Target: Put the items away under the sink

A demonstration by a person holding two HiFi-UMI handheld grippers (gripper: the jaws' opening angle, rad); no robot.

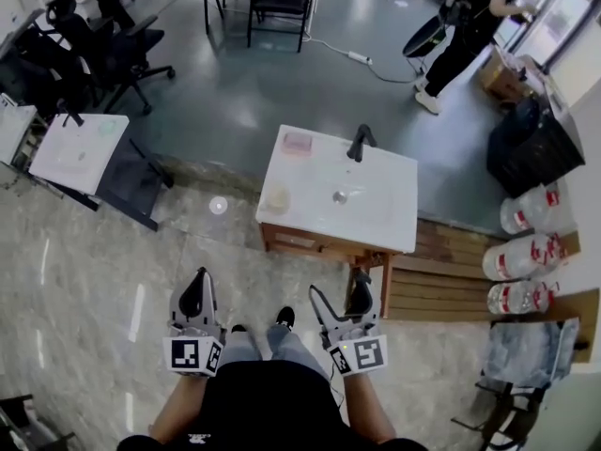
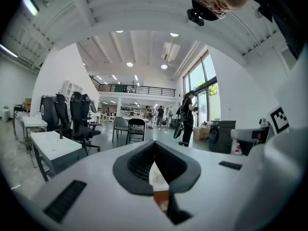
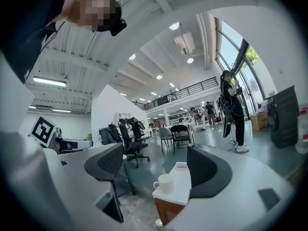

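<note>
A sink unit with a white top (image 1: pixel 376 216) on a wooden frame stands ahead of me on the floor, apart from both grippers. On it are a black faucet (image 1: pixel 360 142), a flat pink item (image 1: pixel 298 142) at the far left corner and a white cup (image 1: pixel 278 200) near the left edge. My left gripper (image 1: pixel 196 282) is shut and holds nothing. My right gripper (image 1: pixel 340 294) is open and empty. The right gripper view frames the cup (image 3: pixel 164 183) and the sink top (image 3: pixel 185 189) between the open right gripper (image 3: pixel 156 166). The left gripper (image 2: pixel 155 150) is closed in its own view.
A wooden pallet (image 1: pixel 441 271) and three large water jugs (image 1: pixel 521 256) lie right of the sink. A white table (image 1: pixel 80 153) and office chairs (image 1: pixel 113 50) are at the left. A person (image 1: pixel 470 26) and a black bin (image 1: pixel 531 144) are beyond. My shoes (image 1: pixel 285 318) are on marble floor.
</note>
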